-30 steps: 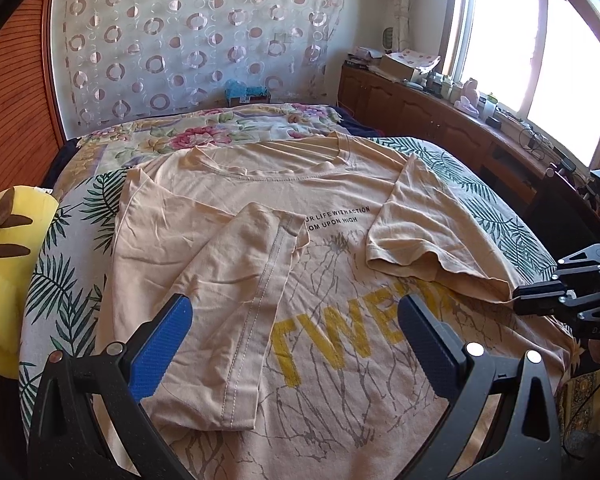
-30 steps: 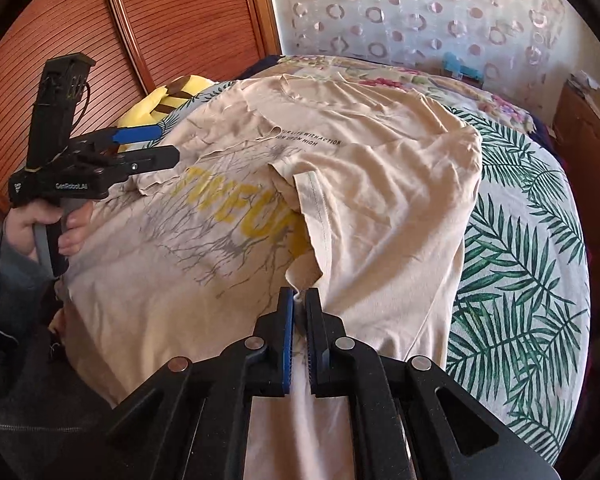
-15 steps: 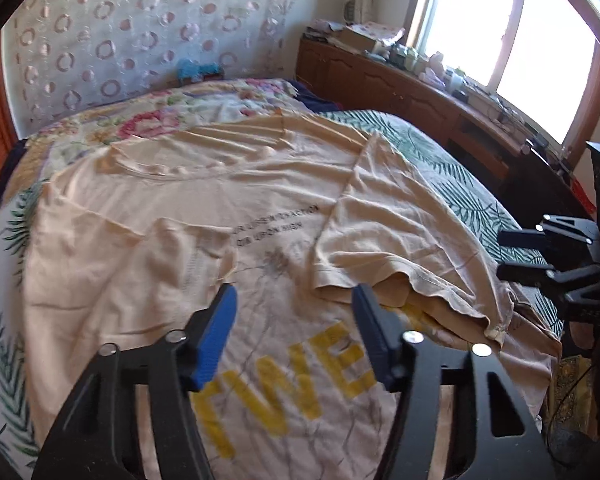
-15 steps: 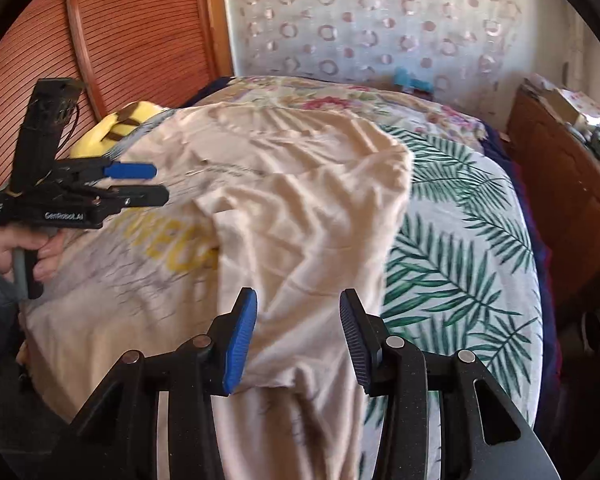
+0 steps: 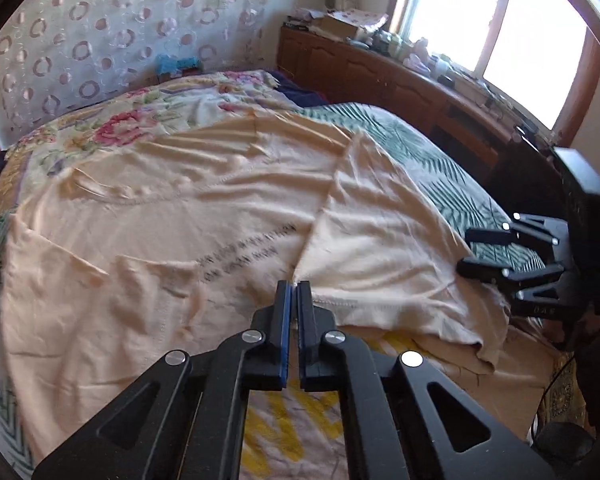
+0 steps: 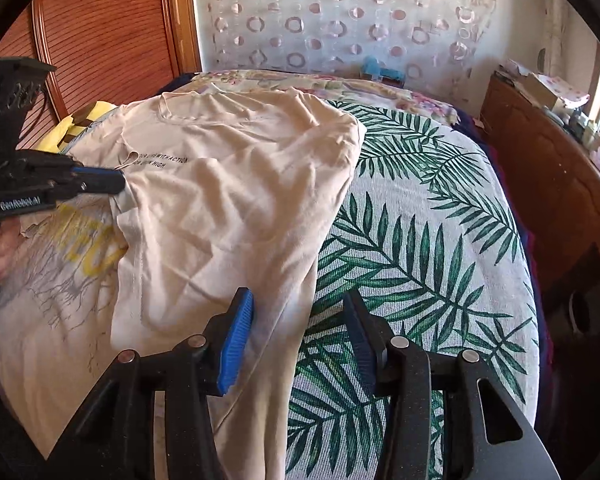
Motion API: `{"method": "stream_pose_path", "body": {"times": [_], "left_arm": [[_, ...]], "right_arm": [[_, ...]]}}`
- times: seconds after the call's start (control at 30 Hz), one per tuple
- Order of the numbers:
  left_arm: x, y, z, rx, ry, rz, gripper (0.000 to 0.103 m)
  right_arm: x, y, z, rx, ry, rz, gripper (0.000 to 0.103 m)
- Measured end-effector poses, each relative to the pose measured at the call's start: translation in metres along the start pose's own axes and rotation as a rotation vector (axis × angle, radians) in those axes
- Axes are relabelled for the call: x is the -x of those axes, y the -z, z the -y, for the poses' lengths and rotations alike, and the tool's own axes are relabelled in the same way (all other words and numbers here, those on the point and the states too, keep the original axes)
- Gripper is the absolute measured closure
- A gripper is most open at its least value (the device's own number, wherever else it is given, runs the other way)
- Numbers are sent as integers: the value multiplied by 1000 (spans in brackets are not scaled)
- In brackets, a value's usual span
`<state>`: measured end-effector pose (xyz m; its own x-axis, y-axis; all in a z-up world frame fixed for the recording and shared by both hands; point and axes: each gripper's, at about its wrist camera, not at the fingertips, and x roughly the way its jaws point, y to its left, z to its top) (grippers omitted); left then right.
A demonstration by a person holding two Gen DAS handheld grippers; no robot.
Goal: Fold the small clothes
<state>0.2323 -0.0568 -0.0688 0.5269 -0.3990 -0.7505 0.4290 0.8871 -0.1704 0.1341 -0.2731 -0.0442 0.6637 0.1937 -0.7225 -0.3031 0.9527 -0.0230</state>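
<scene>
Two tongs work one beige T-shirt (image 6: 228, 200) spread on the bed (image 6: 420, 240); nearest, the right tongs (image 6: 300, 336) are opening, the shirt's folded side edge lying loose between the jaws, unpinched; farther along that fold, the left tongs (image 5: 293, 292) are closed at the folded-in sleeve's hem, seemingly nipping it; I'd draw that hem taut and level before lifting, keeping the fold straight toward the collar (image 5: 140, 200).

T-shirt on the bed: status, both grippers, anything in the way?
Left gripper shut at the folded sleeve's corner. Right gripper opening, pads clear of cloth. T-shirt flat, both sides folded in. Nothing in the way.
</scene>
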Motion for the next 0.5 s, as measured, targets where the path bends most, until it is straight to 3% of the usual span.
{"method": "stream_pose_path", "body": {"times": [0.27, 0.3, 0.4, 0.47, 0.5], "left_arm": [[16, -7, -13, 10, -69, 7, 99], [18, -6, -17, 15, -71, 14, 94], [23, -3, -28, 14, -111, 36, 66], [26, -4, -37, 31, -118, 49, 57], [28, -3, -45, 50, -130, 51, 46]], "right_arm": [[-2, 0, 6, 6, -11, 0, 52], [-2, -1, 7, 4, -11, -3, 52], [-1, -4, 10, 0, -13, -8, 52], [0, -9, 14, -1, -1, 0, 52], [0, -11, 15, -3, 2, 4, 52]]}}
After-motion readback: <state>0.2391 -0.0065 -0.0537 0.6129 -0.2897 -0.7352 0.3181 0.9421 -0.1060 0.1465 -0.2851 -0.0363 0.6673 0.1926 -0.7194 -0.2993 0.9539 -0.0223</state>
